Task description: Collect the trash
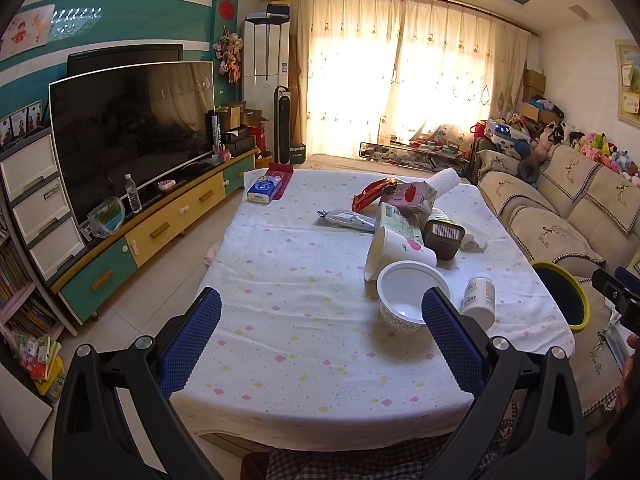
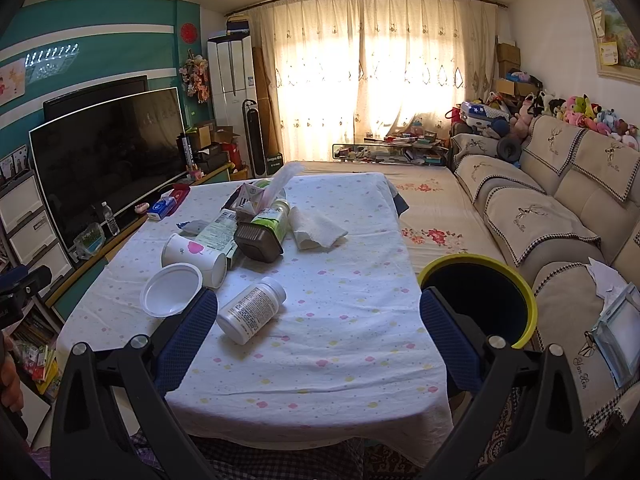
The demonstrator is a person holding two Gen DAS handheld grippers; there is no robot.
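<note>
Trash is lying clustered on the right half of the bench (image 1: 304, 320), which is wearing a white dotted cloth; a white bowl (image 1: 408, 296) is sitting upright nearest the cameras; a white pill bottle (image 2: 252, 310) is lying on its side just right of it; a tipped paper cup (image 2: 196, 258) is resting just behind the bowl; a brown tub (image 2: 258, 242), cartons and wrappers are piling further back; a crumpled paper towel (image 2: 316, 228) is lying right of the pile. Left gripper (image 1: 320, 336) is hovering over the near bench, spread wide, holding nothing; right gripper (image 2: 318, 334) is likewise gaping wide and empty. Yellow-rimmed bin (image 2: 480, 300) is standing off the bench's right edge, beside the sofa (image 2: 560, 216).
</note>
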